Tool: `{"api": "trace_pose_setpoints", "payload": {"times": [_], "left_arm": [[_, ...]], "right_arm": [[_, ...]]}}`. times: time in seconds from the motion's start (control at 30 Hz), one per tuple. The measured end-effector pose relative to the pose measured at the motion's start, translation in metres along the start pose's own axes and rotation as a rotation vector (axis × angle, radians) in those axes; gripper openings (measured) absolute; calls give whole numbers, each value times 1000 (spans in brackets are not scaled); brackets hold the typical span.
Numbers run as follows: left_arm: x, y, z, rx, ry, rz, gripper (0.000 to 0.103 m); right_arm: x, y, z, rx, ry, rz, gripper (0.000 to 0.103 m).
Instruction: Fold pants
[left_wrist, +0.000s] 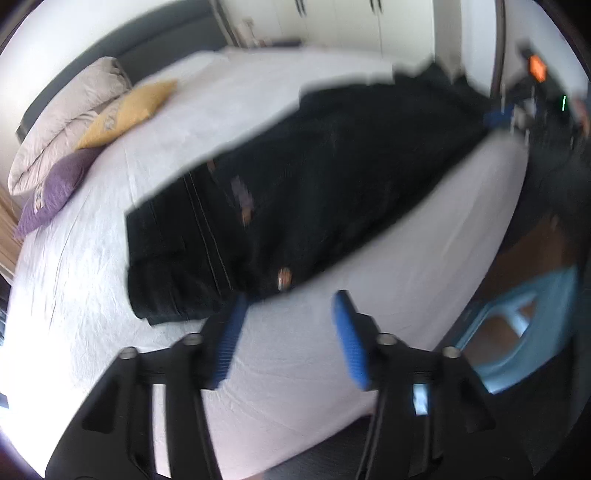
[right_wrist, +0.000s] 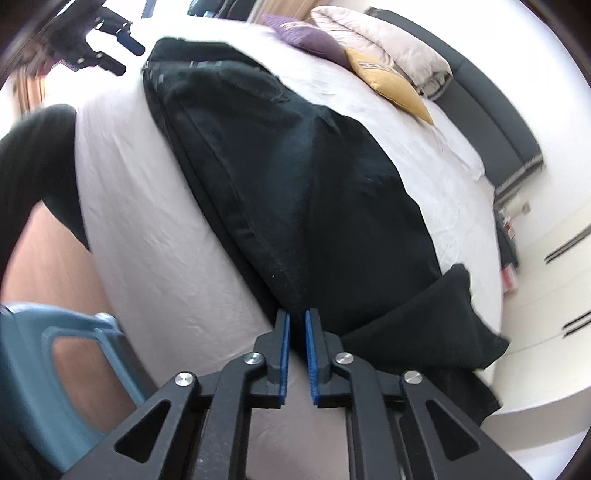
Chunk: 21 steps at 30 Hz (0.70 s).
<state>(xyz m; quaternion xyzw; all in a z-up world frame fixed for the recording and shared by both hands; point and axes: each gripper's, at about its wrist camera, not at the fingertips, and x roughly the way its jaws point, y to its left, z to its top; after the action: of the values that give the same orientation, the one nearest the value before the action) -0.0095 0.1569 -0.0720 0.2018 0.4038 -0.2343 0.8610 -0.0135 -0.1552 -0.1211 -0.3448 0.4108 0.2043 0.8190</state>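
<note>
Black pants (left_wrist: 303, 184) lie lengthwise on a white bed (left_wrist: 92, 280), folded leg over leg, waistband toward my left gripper. My left gripper (left_wrist: 291, 306) is open, its blue pads just short of the waist end, holding nothing. In the right wrist view the pants (right_wrist: 295, 177) run away from me; the hem end is turned back near my right gripper (right_wrist: 296, 321). Its blue pads stand almost together at the edge of the leg ends; whether cloth is between them is unclear. The left gripper also shows far off in the right wrist view (right_wrist: 110, 48).
A purple pillow (left_wrist: 51, 192), a yellow pillow (left_wrist: 125, 110) and a pale duvet (left_wrist: 66, 110) lie at the head of the bed. A light blue plastic stool (left_wrist: 524, 325) stands on the wooden floor beside the bed. White wardrobes (right_wrist: 554, 277) stand beyond the foot.
</note>
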Motion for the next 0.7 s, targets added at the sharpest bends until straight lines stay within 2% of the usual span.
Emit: {"api": "trace_pose_setpoints", "payload": {"times": [0.03, 0.1, 0.17, 0.23, 0.3, 0.33, 0.37, 0.43, 0.5, 0.57, 0.63, 0.7], "left_arm": [[-10, 2, 10, -41, -51, 0, 60], [-19, 1, 39, -104, -143, 4, 61], [-14, -4, 75, -143, -219, -4, 61], [6, -13, 108, -158, -242, -5, 61], [37, -28, 133, -138, -199, 3, 61], [56, -36, 140, -121, -163, 1, 61], [73, -43, 143, -110, -126, -9, 61], [108, -53, 135, -105, -13, -37, 61], [131, -61, 117, -88, 73, -33, 61], [126, -63, 102, -87, 45, -22, 61], [120, -58, 94, -132, 35, -43, 61], [117, -55, 91, -147, 25, -41, 61]], "right_arm": [[-8, -6, -1, 51, -17, 40, 11], [-19, -19, 0, 142, -46, 72, 12], [-24, -33, 6, 217, -77, 62, 22], [-26, -51, 16, 304, -116, 44, 27], [-22, -58, 27, 341, -143, 44, 28], [-19, -57, 29, 339, -149, 45, 34], [-12, -53, 33, 327, -147, 44, 47], [15, -39, 31, 295, -63, 55, 53], [36, -26, 19, 284, 45, 60, 53], [27, -29, 4, 345, 8, 78, 54], [19, -38, -8, 419, 54, 132, 54], [7, -53, -12, 487, 31, 148, 54]]}}
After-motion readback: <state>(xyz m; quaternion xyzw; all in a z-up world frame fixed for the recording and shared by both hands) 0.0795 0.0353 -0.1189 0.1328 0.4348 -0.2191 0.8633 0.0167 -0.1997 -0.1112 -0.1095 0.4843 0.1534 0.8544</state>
